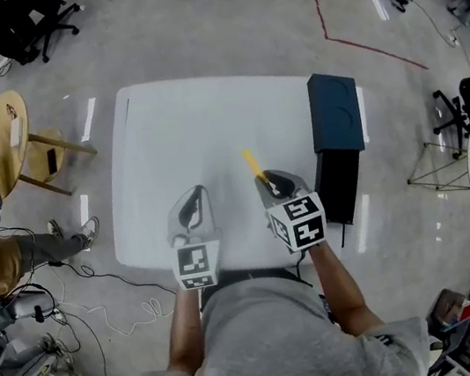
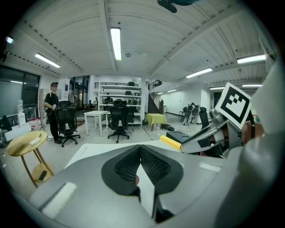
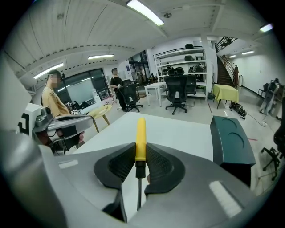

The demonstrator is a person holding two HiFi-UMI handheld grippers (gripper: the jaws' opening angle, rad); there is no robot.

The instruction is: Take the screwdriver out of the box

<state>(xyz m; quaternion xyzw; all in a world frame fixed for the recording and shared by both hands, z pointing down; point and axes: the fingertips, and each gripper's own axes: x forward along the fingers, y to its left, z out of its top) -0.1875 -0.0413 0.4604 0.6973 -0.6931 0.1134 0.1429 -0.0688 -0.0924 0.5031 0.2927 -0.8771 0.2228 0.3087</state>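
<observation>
Nearest, the left claw (image 2: 139, 153) is shown closed and empty. Beside it, the yellow-handled screwdriver (image 3: 140, 138) is clamped by the right claw (image 3: 140, 156) and held above the white bench (image 1: 207, 125), handle forward. Farther right, the dark teal box (image 1: 335, 110) is seen at the bench's edge.

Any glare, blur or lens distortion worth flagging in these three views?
Head view: sharp, glare streaks on the floor. Left gripper view: strong fisheye bending, dark corners, ceiling lamp blown out. Right gripper view: same fisheye, screwdriver crisp, mosaic patch on a bystander.
</observation>
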